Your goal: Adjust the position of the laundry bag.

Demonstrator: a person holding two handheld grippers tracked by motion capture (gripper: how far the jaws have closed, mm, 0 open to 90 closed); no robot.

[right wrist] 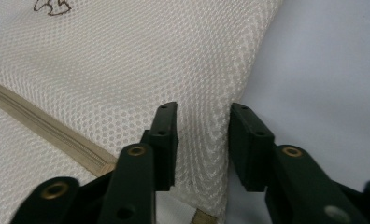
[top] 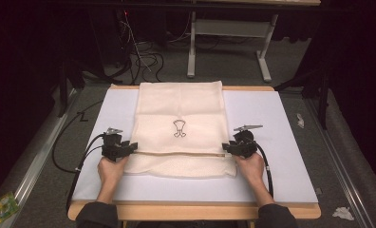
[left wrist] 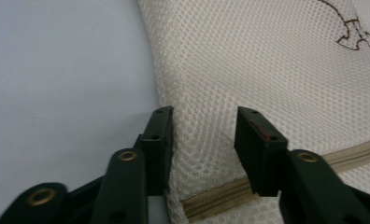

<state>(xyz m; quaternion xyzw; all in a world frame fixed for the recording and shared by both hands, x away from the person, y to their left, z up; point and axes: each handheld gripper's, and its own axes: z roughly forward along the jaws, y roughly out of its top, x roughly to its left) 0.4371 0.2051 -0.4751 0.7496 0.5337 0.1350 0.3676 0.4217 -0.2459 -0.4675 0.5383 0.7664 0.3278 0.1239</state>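
A cream mesh laundry bag (top: 179,107) lies flat on the white mat (top: 286,142), with a small brown emblem (top: 179,129) at its middle and a tan zipper (left wrist: 220,196) across its near part. My left gripper (top: 131,147) sits at the bag's left edge, level with the zipper. In the left gripper view its jaws (left wrist: 204,140) straddle that edge, a raised strip of mesh between them, with a gap still showing. My right gripper (top: 226,148) mirrors this at the right edge. Its jaws (right wrist: 202,140) stand either side of a ridge of mesh, beside the zipper (right wrist: 43,126).
The mat rests on a wooden table whose front edge (top: 191,211) is near the person. Cables (top: 67,156) trail from both grippers. A white table frame (top: 229,33) and loose wires stand on the floor beyond. Scraps of litter lie on the floor at both sides.
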